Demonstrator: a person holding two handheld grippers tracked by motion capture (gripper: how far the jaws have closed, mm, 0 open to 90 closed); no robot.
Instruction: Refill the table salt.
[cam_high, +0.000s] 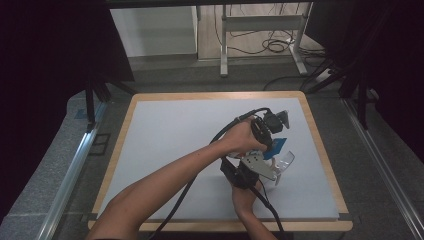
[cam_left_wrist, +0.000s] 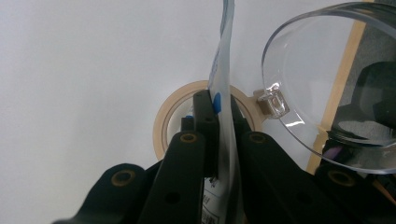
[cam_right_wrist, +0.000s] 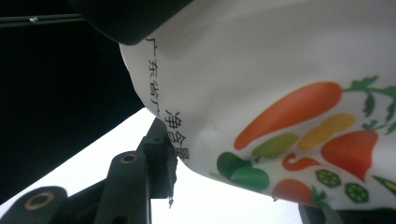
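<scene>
- Nearest the person, the right gripper (cam_high: 270, 172) sat over the lower right part of the white table surface (cam_high: 170, 135), its jaws part-way closed on a white packet (cam_right_wrist: 261, 93) printed with vegetables and black characters; in the right gripper view one black jaw pressed against the packet's lower edge.
- Just beyond it, the left gripper (cam_high: 274, 131) was clamped shut on the thin edge of that same packet (cam_left_wrist: 223, 84), which ran upright between its jaws in the left gripper view and showed a blue patch (cam_left_wrist: 216, 100) beside one of them.
- Beside both grippers, a clear plastic cup (cam_left_wrist: 327, 88) lay tilted, its open rim turned toward the left gripper's camera; in the high view it (cam_high: 284, 161) sat just right of the grippers.
- Behind the left jaws, a roll of beige tape (cam_left_wrist: 168, 121) lay flat on the table.
- Farthest off, the table's wooden rim (cam_high: 220, 95) framed the white surface.
</scene>
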